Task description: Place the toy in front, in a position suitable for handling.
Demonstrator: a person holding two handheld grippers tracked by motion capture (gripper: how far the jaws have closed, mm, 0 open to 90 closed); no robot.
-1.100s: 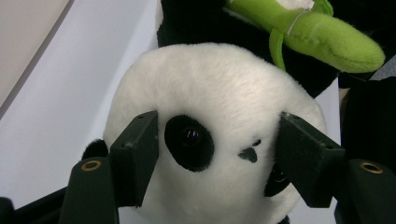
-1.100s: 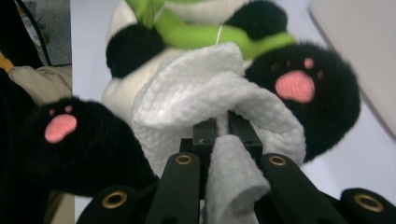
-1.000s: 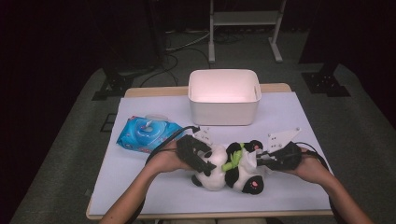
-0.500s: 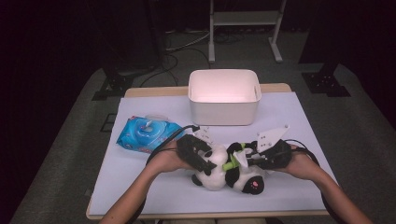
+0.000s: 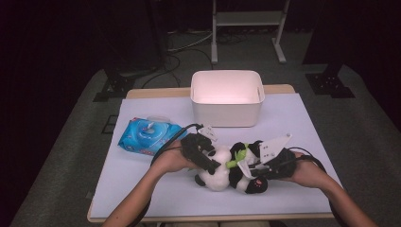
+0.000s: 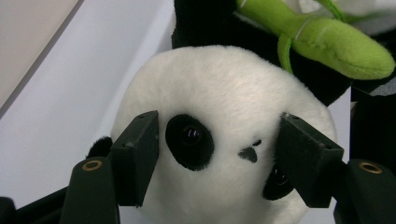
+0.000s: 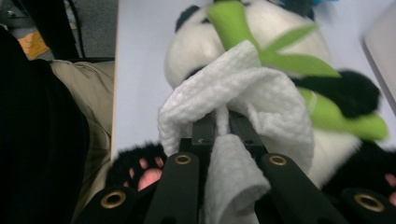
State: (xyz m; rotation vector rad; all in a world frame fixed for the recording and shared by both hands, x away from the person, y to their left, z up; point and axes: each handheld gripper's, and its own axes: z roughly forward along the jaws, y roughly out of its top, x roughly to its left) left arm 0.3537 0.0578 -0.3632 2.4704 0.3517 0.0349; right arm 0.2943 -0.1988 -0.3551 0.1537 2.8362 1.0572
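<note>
Near the table's front edge a fuzzy toy panda point(image 5: 227, 171) lies with its round head clamped by the left gripper point(image 6: 219, 154), the right gripper point(image 7: 223, 122) pinching a quilted white wipe point(image 7: 252, 102) against it, a glossy blue wipe pack point(image 5: 147, 135) left, a smooth white tub point(image 5: 227, 97) behind.

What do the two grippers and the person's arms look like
Both the left gripper and right gripper are black, each with two blocky black jaws and brass-coloured rings set in the finger arms. Each carries a grey three-cornered plate on top and trails a black cable. The forearms are bare, with no sleeves in sight.
</note>
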